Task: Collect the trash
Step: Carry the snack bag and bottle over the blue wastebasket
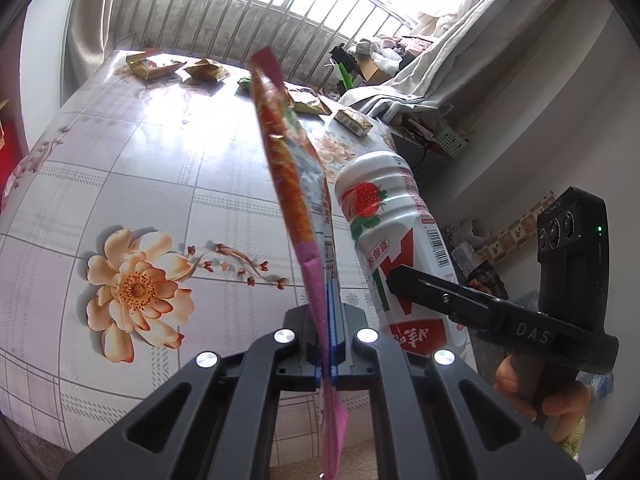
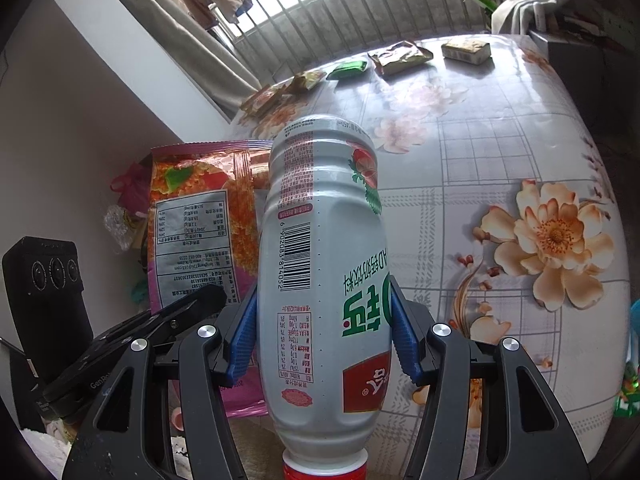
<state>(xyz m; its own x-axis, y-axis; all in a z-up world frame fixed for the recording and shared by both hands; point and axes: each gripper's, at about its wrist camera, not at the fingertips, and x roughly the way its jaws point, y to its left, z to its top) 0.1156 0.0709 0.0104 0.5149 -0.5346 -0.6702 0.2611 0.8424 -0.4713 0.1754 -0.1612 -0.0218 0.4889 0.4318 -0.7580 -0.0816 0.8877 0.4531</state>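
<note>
My left gripper (image 1: pixel 329 344) is shut on a pink and orange snack bag (image 1: pixel 290 168), held edge-on above the near edge of the flowered table (image 1: pixel 160 168). The bag also shows flat in the right wrist view (image 2: pixel 196 220). My right gripper (image 2: pixel 322 336) is shut on a white strawberry drink bottle (image 2: pixel 320 264), held upside down with its red cap at the bottom. The bottle shows in the left wrist view (image 1: pixel 392 240), just right of the bag. Several snack wrappers (image 1: pixel 204 70) and a small box (image 1: pixel 354 120) lie along the table's far edge.
A barred window (image 1: pixel 260 12) and curtains stand behind the table. Cluttered boxes and cloth (image 1: pixel 380 60) fill the far right corner. A pink plastic bag (image 2: pixel 132 192) and other items lie on the floor by the wall.
</note>
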